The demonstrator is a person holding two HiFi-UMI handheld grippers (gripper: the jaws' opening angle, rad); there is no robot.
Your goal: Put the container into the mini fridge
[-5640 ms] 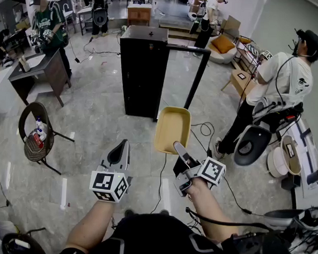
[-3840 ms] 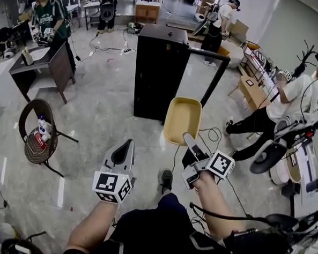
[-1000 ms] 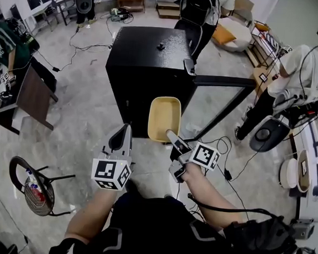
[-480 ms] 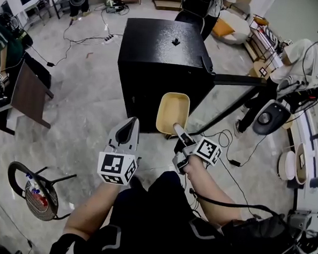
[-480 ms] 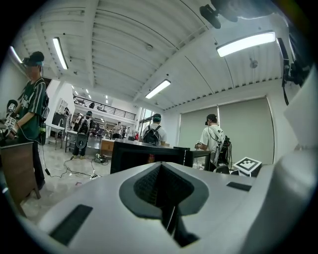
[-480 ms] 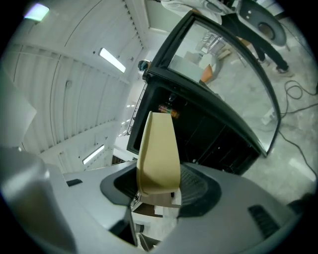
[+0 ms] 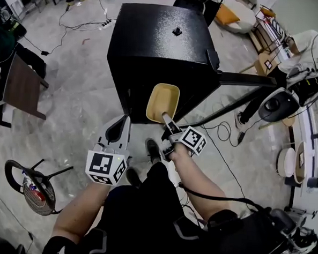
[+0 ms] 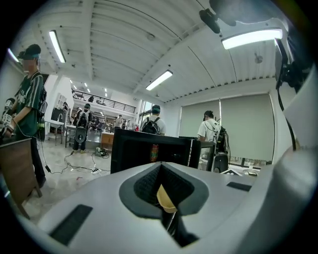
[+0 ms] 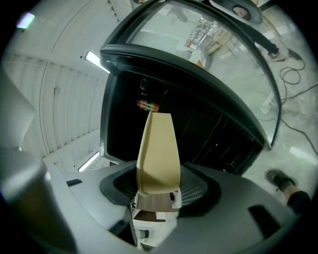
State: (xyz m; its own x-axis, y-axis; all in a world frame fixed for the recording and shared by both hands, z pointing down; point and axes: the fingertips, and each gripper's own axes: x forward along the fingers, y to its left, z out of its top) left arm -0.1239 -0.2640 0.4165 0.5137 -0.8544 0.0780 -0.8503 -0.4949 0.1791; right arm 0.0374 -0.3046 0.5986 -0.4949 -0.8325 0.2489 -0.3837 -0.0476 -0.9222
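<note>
**Condition at this step**

1. The right gripper (image 7: 165, 118) is clamped on the near short rim of the tan container (image 7: 163, 100). The jaws stand part-way apart, with the rim pinched between the pads. Gripping at one end lets the long body of the container lead, so it can enter the opening before the gripper does.
2. The container hangs in the air directly in front of the black mini fridge (image 7: 156, 38) and appears not yet inside. In the right gripper view the dark compartment fills the space behind it.
3. The glass door (image 7: 248, 79) is swung wide to the person's right, well apart from the container, which leaves the approach path free.
4. A small can-like item (image 9: 148, 105) stands on an inner shelf (too small to identify further). It sits above the line of the container, so a lower level is probably the better target.
5. The left gripper (image 7: 124, 121) has its jaw tips together and grips nothing. It is held beside the right gripper and clear of the opening, probably kept free for the door.
</note>
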